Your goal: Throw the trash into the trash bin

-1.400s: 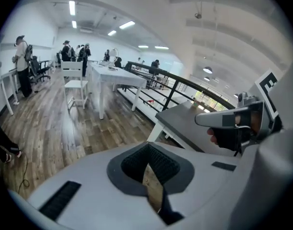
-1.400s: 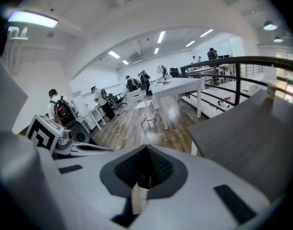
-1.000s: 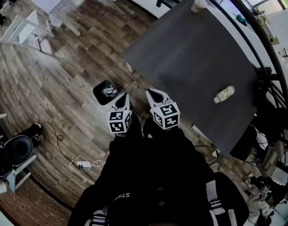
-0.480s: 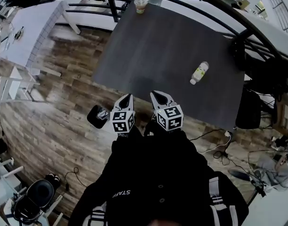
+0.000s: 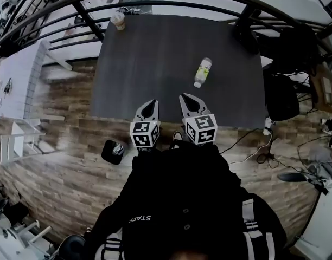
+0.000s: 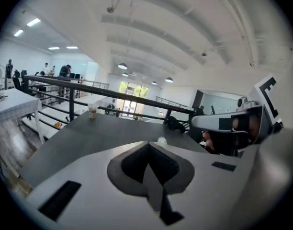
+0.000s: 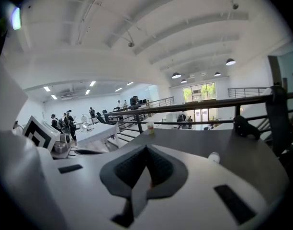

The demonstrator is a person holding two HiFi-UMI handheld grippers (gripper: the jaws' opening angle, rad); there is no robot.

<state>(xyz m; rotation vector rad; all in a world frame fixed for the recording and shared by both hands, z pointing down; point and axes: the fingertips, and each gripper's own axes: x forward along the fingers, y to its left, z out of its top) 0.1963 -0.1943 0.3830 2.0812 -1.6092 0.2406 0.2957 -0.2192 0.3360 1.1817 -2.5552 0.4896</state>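
Head view: my left gripper [image 5: 150,106] and right gripper [image 5: 187,102] sit clenched, empty, at table [image 5: 155,64] edge; bottle [image 5: 203,72] ahead, bin [image 5: 113,151] on floor left.

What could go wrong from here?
1. The bottle lies on its side, so a nudge from the shut right tool may roll it away.
2. The cup stands at the far corner of the table; likely a stretch, and easily tipped.
3. The trash bin is small and on the floor: drops may miss.
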